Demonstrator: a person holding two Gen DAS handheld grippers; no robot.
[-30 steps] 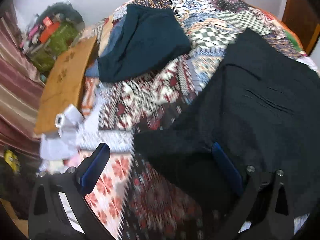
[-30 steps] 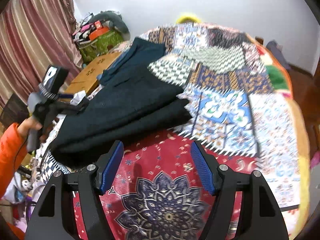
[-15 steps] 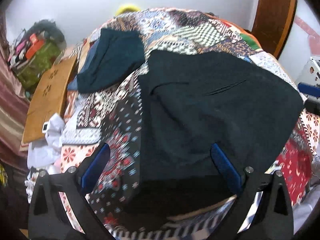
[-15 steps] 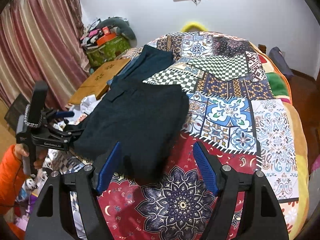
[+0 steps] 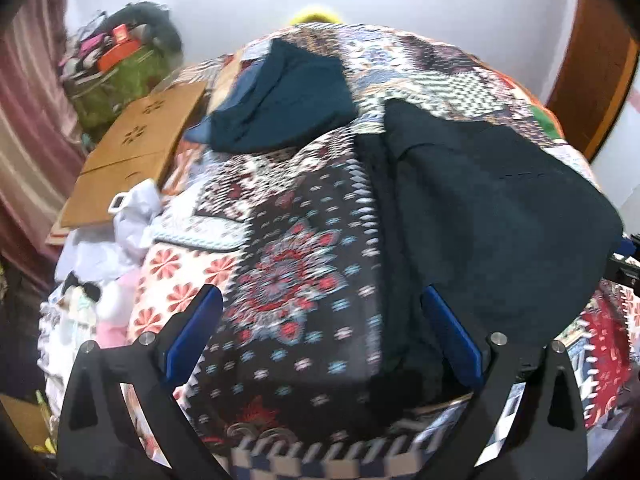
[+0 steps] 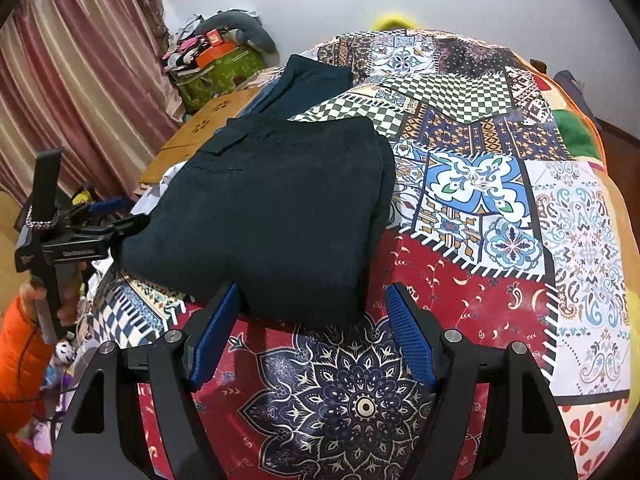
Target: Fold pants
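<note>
Pants (image 6: 276, 208) of dark, heavy cloth lie folded into a thick rectangle on the patchwork quilt (image 6: 500, 200), and everything else is placed from them. Nearest, the right gripper (image 6: 312, 320) straddles their near edge with its ribbed blue pads spread wide; the cloth sits between them but neither pad visibly presses it, so nothing is gripped. The jaws have just been opening. At the pants' left edge the left gripper (image 5: 320, 336) also stands open, its pads over bare quilt, with one black finger beside the cloth; a hand in an orange sleeve (image 6: 18, 356) holds it. Beyond the pants lies a second folded dark teal garment (image 6: 312, 76), and beyond that a brown cardboard sheet (image 6: 200, 128).

The fold looks nearly finished. To do it well, I would press the layers flat, square the near edge against the far one, and lift away without dragging the top layer.
</note>
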